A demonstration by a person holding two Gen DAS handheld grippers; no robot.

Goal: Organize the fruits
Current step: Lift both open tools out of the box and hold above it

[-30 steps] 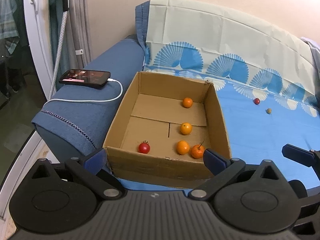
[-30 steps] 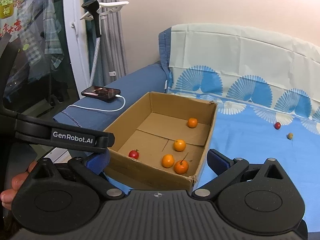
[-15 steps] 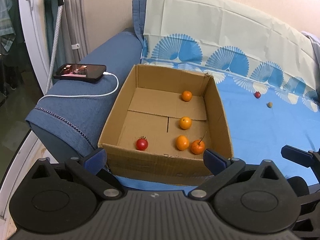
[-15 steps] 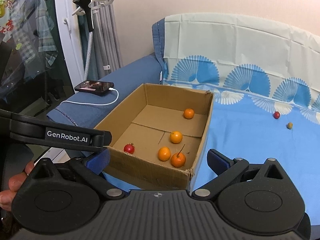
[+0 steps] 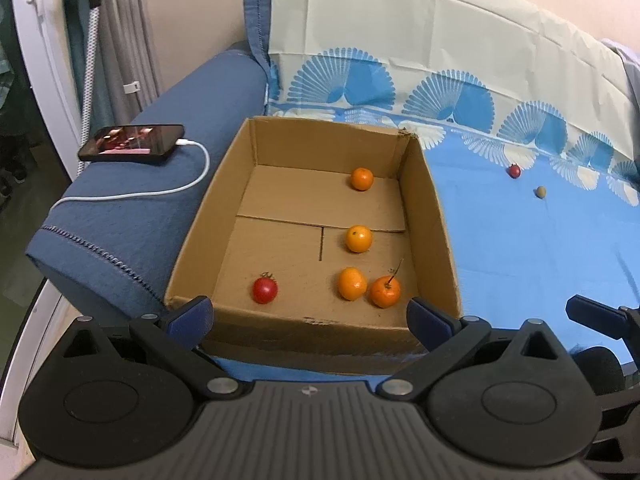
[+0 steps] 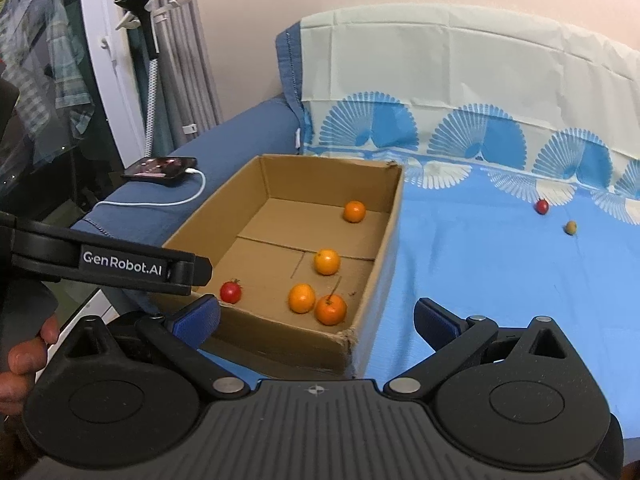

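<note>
Both claws gape empty – left gripper (image 5: 308,314), right gripper (image 6: 318,318) – before a corrugated cardboard box (image 5: 434,216) holding smooth round oranges (image 5: 359,238) and a glossy tomato (image 5: 265,289).

Brown box (image 5: 430,216) — orange fruits (image 5: 359,239), red tomato (image 5: 265,289); blue fan-patterned sheet (image 5: 520,248).

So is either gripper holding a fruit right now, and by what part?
Nothing is held. The left gripper and right gripper are both open and empty; the fruits lie in the cardboard box or on the blue sheet.
</note>
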